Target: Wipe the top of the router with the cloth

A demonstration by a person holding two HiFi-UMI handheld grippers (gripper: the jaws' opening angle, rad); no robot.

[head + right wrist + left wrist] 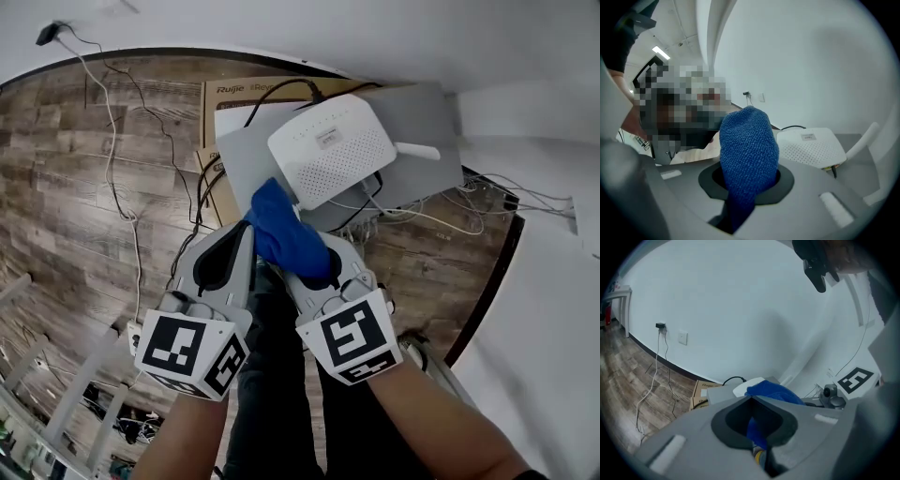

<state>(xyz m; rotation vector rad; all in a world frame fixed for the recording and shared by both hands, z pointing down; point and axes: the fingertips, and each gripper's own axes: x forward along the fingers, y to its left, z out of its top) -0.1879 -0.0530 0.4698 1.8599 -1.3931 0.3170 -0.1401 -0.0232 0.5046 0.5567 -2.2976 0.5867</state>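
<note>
Since wiping needs a padded front, right tongs [300, 267] are clamped on the blue cloth [281, 230], bunched forward at the grey panel's [246, 159] near edge, just beside the white router [333, 150]; left tongs [246, 234] together, empty, alongside.

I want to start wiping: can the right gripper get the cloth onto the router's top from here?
Probably yes. The right gripper is shut on the blue cloth, whose end lies at the near edge of the router, and its top looks bare.
</note>
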